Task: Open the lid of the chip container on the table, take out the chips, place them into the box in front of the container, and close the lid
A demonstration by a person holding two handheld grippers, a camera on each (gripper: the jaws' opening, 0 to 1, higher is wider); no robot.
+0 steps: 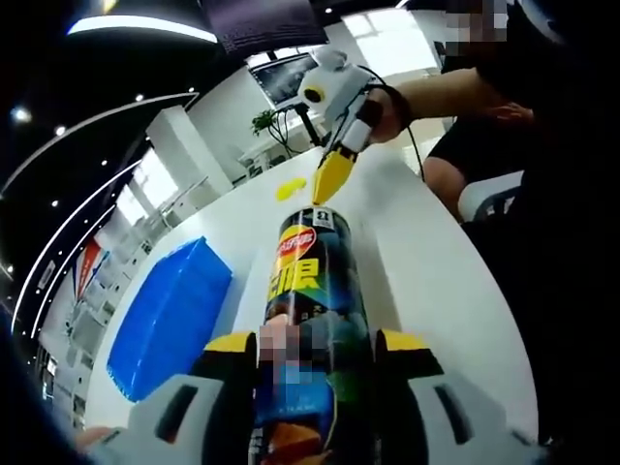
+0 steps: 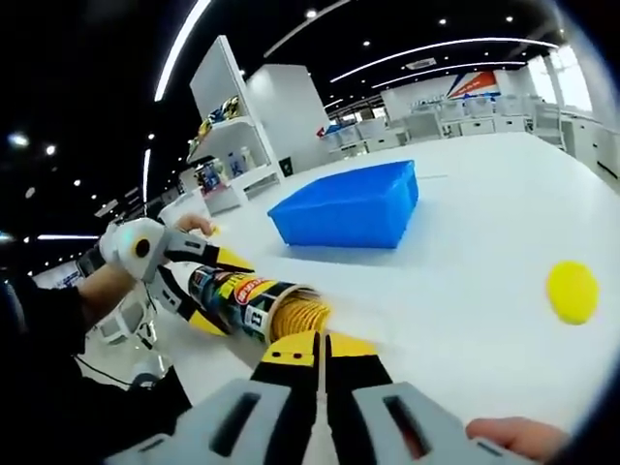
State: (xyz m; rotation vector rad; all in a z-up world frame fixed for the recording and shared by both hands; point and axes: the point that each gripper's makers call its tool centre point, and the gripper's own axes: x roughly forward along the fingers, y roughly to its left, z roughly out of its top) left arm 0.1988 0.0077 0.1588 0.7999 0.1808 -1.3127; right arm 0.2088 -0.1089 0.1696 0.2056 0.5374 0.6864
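While the left gripper (image 1: 312,363) clamps its yellow-and-black fingers (image 1: 229,345) around the lower body of the chip container (image 1: 315,291), the tall dark tube lies tipped over, held just above the white counter (image 1: 436,281) with its open mouth pointing away from that gripper's camera. The container is black with a red logo patch, yellow lettering and a small white label near the rim. In the right gripper view the same container (image 2: 247,302) shows from the mouth end: the lid is off and a stack of wavy golden chips (image 2: 300,318) sits inside, edge-on, filling the opening. The right gripper (image 2: 320,351) has its two fingers (image 2: 291,354) pressed together with nothing between them, their tips right at the container's mouth; in the left gripper view this gripper (image 1: 331,179) reaches in from beyond the tube, held by a person's hand (image 1: 387,108). A round yellow lid (image 2: 572,291) lies flat on the counter, apart from the container. A blue rectangular box (image 2: 351,207) stands on the counter beside the tube, well clear of both grippers. The counter is glossy white and broad. The room is a large showroom with a dark ceiling, curved light strips, white shelving (image 2: 228,126) and bright windows. A person in dark clothing stands at the counter's edge.
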